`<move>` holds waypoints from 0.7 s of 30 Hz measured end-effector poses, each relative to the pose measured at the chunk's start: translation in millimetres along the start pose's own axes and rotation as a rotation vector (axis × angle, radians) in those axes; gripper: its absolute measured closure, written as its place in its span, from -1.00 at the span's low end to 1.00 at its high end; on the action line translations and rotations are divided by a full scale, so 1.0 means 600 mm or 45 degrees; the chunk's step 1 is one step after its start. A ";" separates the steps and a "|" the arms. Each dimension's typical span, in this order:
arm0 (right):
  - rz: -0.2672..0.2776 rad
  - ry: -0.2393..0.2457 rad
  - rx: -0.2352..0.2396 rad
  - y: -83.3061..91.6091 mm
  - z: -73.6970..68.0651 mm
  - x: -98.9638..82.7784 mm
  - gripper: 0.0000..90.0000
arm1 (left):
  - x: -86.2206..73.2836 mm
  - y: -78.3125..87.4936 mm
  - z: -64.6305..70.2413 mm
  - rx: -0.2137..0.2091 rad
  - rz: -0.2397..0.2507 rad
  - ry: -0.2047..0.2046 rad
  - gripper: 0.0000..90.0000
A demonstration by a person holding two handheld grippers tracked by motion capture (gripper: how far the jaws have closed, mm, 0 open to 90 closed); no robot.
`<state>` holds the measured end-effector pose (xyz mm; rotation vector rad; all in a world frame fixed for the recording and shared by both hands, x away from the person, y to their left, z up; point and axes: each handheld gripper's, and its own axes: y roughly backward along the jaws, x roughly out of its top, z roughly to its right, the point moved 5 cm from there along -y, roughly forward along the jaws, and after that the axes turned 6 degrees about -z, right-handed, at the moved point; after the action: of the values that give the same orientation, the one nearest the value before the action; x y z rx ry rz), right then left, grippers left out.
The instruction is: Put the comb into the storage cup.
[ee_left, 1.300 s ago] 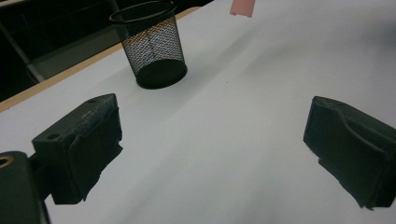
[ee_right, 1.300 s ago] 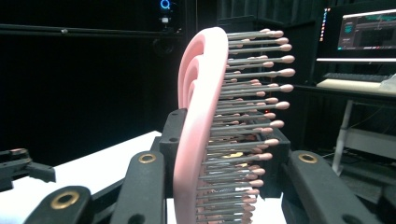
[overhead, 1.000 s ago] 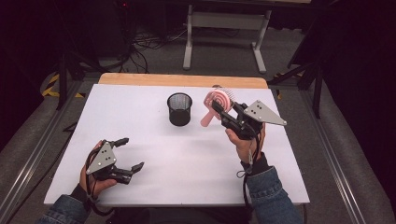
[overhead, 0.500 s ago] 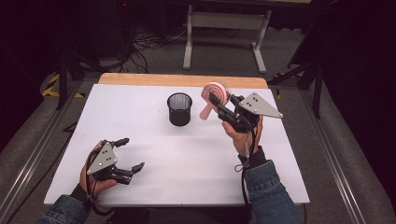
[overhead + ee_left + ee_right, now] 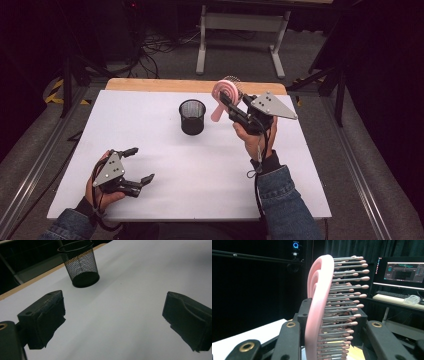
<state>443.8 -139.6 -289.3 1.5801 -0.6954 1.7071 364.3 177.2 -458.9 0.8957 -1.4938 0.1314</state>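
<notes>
White table (image 5: pixel 200 165), mesh cup (image 5: pixel 192 116), right tongs (image 5: pixel 226 102) gripping pink hairbrush (image 5: pixel 224 95) — left tongs (image 5: pixel 140 165) agape

My left black two-jaw claw (image 5: pixel 139 165) carries a grey three-cornered plate dotted with small holes, and so does my right black two-jaw claw (image 5: pixel 231 103). Brass-ringed screw holes mark the right claw's arms. Thin dark cables trail past my wrists. I wear blue denim sleeves (image 5: pixel 283 200).

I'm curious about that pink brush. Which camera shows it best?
The right gripper view: the pink hairbrush sits close up between the right gripper jaws, its pink-tipped bristles sharp. The high view shows it small, held above the table. The left gripper view looks toward the mesh cup.
</notes>
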 end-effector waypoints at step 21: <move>0.045 -0.013 -0.011 -0.039 -0.003 0.030 0.40 | 0.002 0.005 -0.002 0.003 0.016 0.005 -0.88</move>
<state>460.8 -121.7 -273.3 1.5799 -0.7393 1.7204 363.4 179.4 -456.2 0.8870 -1.4963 0.1442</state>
